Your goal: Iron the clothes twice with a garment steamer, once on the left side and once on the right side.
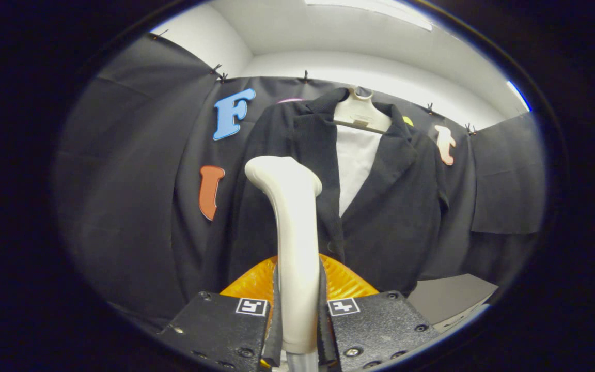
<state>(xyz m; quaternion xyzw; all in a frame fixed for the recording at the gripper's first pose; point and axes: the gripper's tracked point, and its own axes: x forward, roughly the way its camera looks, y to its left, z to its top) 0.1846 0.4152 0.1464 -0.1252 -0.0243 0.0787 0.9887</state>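
Observation:
A dark jacket [390, 206] hangs on a white hanger [360, 114] against the booth wall, with a white shirt front [355, 160] showing between its lapels. My gripper [297, 310] is shut on the handle of the white garment steamer [292, 217], which rises upright between the fingers. The steamer's head curves up over the jacket's left front panel, level with the chest; whether it touches the cloth I cannot tell. An orange ribbed part [346, 281] of the steamer sits just ahead of the fingers, low in front of the jacket's hem.
Black cloth [132, 206] covers the wall behind and to both sides of the jacket. A grey surface [450, 297] lies low to the right of the jacket. White wall and ceiling [328, 46] run above the cloth.

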